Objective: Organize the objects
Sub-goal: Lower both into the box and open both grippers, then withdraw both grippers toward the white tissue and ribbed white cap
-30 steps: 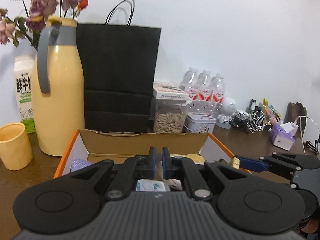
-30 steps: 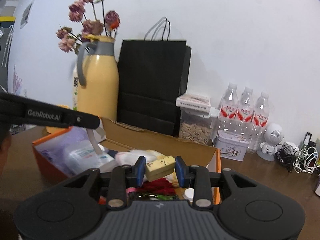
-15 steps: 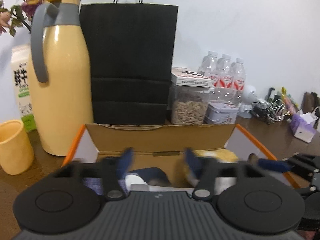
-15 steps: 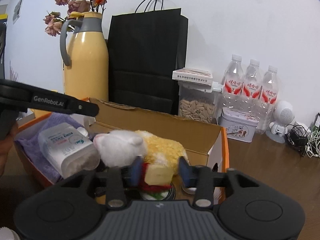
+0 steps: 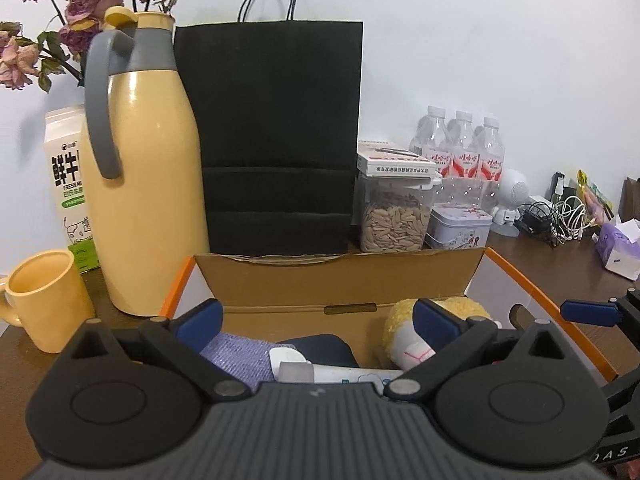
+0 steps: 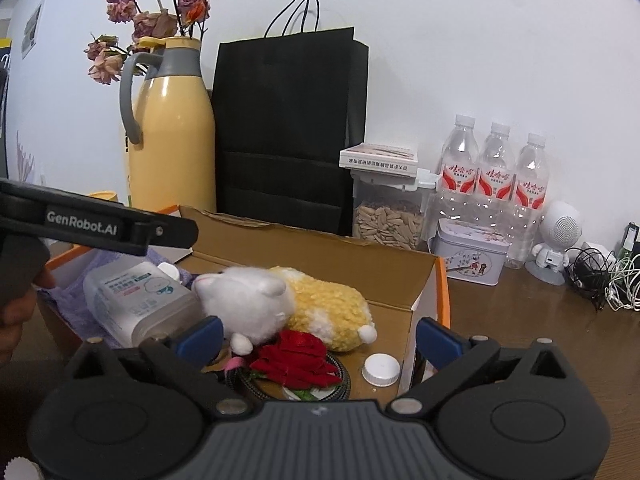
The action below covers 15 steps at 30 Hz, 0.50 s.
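An orange-edged cardboard box [image 5: 340, 280] lies open in front of both grippers. In it lie a white and yellow plush toy [image 6: 280, 300], a red fabric rose [image 6: 296, 360], a white bottle [image 6: 132, 300] on a purple cloth [image 5: 236, 356] and a white cap [image 6: 381, 369]. My left gripper [image 5: 316, 320] hangs over the near left of the box, its jaws opening wide around nothing. My right gripper [image 6: 318, 338] is opening too; the rose and the toy's rear lie below and between its pads, untouched. The plush toy [image 5: 404, 344] shows beside the left gripper's right pad.
Behind the box stand a yellow jug [image 5: 148, 200] with dried flowers, a black paper bag [image 5: 276, 140], a seed jar [image 5: 396, 216], a tin [image 5: 460, 226] and three water bottles [image 5: 464, 152]. A yellow mug [image 5: 44, 300] and milk carton [image 5: 66, 184] stand left; cables [image 6: 600, 280] and tissues [image 5: 618, 248] right.
Both grippers went from shut to wide open. The right one let go of the plush toy, which now lies in the box. Both hands sank a little toward the box.
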### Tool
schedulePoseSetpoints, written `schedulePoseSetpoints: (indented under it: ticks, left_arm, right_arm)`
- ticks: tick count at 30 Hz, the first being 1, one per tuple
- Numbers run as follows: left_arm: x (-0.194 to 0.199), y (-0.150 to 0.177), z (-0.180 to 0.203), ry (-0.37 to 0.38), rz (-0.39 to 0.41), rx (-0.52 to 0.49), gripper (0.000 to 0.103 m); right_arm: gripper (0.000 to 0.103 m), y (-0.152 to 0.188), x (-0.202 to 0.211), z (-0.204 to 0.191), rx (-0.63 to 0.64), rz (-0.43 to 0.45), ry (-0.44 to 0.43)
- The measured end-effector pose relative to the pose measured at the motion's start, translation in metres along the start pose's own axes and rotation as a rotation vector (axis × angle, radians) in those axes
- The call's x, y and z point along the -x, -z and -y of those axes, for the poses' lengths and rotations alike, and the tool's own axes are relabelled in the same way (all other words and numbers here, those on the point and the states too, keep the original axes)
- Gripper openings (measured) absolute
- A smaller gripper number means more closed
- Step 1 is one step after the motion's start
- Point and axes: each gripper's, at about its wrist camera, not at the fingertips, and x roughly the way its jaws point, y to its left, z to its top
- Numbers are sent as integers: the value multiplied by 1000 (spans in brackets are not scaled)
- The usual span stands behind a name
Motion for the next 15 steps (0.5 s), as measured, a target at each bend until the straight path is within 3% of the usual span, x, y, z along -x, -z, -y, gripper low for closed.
schedulePoseSetpoints:
  ticks: [15]
  left_arm:
    - [59, 17, -5, -13, 22, 30, 103]
  right_arm:
    - [103, 8, 50, -12, -22, 34, 41]
